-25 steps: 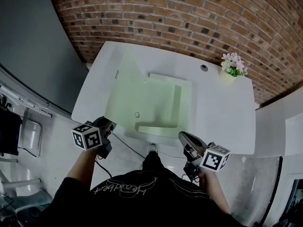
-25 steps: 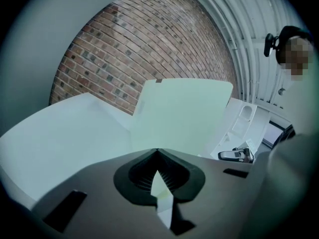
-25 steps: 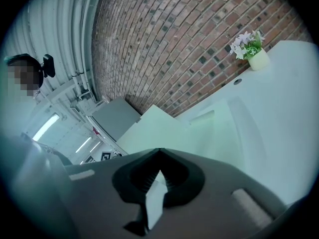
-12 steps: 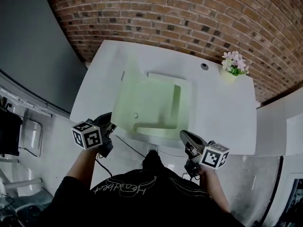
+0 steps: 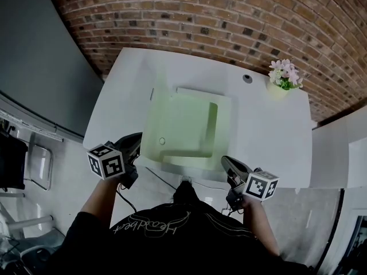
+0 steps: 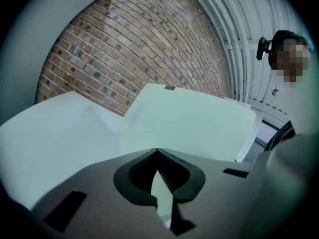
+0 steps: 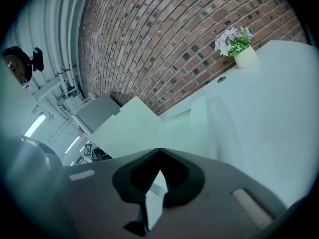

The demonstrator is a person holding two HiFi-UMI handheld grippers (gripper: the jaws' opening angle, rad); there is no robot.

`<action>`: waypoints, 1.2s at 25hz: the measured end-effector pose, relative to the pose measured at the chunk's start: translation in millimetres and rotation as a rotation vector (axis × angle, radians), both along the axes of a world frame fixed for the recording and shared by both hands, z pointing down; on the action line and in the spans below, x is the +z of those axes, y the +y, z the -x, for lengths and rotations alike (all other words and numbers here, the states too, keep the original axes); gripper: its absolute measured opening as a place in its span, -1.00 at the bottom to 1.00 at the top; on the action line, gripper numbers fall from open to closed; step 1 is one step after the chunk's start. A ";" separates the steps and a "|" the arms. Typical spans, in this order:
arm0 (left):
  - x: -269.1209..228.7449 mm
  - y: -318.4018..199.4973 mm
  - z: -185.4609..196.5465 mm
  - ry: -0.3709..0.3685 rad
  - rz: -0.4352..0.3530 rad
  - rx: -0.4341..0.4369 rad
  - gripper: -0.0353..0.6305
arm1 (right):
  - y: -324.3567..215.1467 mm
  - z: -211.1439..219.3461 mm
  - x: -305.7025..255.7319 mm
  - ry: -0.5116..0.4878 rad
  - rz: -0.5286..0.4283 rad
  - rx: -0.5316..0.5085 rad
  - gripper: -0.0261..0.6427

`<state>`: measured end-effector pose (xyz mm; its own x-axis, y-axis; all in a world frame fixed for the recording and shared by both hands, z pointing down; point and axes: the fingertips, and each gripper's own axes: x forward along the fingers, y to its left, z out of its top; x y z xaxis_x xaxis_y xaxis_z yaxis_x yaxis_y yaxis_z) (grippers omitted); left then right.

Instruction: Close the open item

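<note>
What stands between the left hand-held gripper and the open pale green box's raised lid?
Nothing visible does. The left hand-held gripper is close beside the raised lid of the pale green box; the small flower pot stands far off.

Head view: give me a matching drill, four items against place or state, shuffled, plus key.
Things:
1. pale green box with a hinged lid
2. small pot of pink and white flowers
3. left gripper
4. right gripper

Places or states:
A. by the box's near right corner, jaws shut, empty
B. far right corner of the white table
C. middle of the table, lid raised
D. by the box's near left side, jaws shut, empty

Pairs: 1-C, 2-B, 3-D, 4-A
</note>
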<state>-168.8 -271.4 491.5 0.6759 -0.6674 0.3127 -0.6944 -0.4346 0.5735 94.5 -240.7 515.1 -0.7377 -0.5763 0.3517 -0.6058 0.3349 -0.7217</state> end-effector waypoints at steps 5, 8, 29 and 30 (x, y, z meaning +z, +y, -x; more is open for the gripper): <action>1.0 -4.5 -6.9 0.002 0.006 0.008 -0.88 | -9.6 -14.0 13.0 0.040 0.007 0.022 -0.91; 1.2 -6.1 -13.8 0.004 0.010 0.018 -0.88 | -15.2 -20.9 21.9 0.053 0.019 0.030 -0.91; 9.4 -14.9 -44.6 -0.003 0.056 0.112 -0.89 | -50.8 -36.6 59.4 0.071 0.081 0.091 -0.91; 10.4 -14.5 -46.5 -0.003 0.060 0.116 -0.88 | -52.1 -37.7 61.0 0.072 0.083 0.094 -0.91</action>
